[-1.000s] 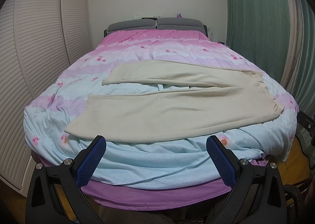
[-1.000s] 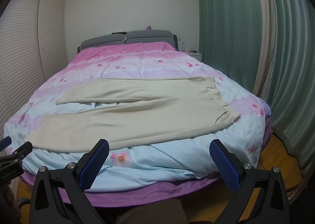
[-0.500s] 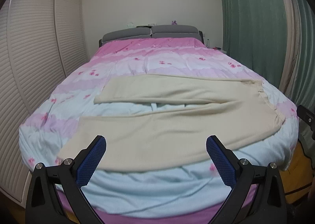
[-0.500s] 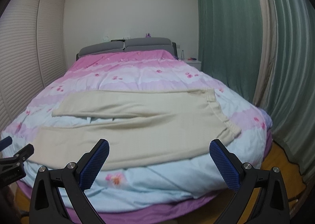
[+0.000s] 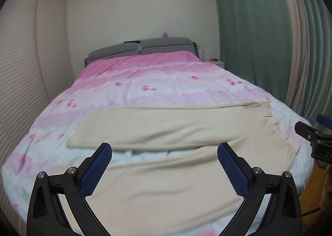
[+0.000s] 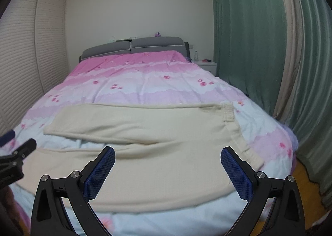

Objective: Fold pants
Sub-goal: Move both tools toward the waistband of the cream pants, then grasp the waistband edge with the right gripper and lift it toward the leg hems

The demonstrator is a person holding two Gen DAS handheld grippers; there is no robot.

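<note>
So the pants (image 5: 166, 128) are lying flat across the near end of the bed (image 5: 145, 82), cream coloured, both legs stretched out sideways with the waistband (image 6: 234, 128) pointing toward the curtain (image 6: 249, 39) side. The far leg is sitting a bit apart from the near one, and a strip of pale blue duvet is showing in the gap between them. A few wrinkles are bunching up right there too.

The left gripper (image 5: 165, 165) is hovering over the near leg with its jaws spread wide, nothing between the 2 blue pads (image 5: 95, 171). The right gripper (image 6: 168, 167) is doing the same thing nearer the waistband end, also spread wide and holding nothing. I can't tell if either one is touching the fabric or just above it.

Each camera is catching the other tool at the edge of its frame, so the 2 are sitting side by side along the foot of the bed.

Background stuff: a grey headboard (image 6: 132, 48) at the far end, louvred wardrobe doors (image 5: 25, 70) on the left, and a small nightstand (image 6: 206, 63) beside the curtain.
</note>
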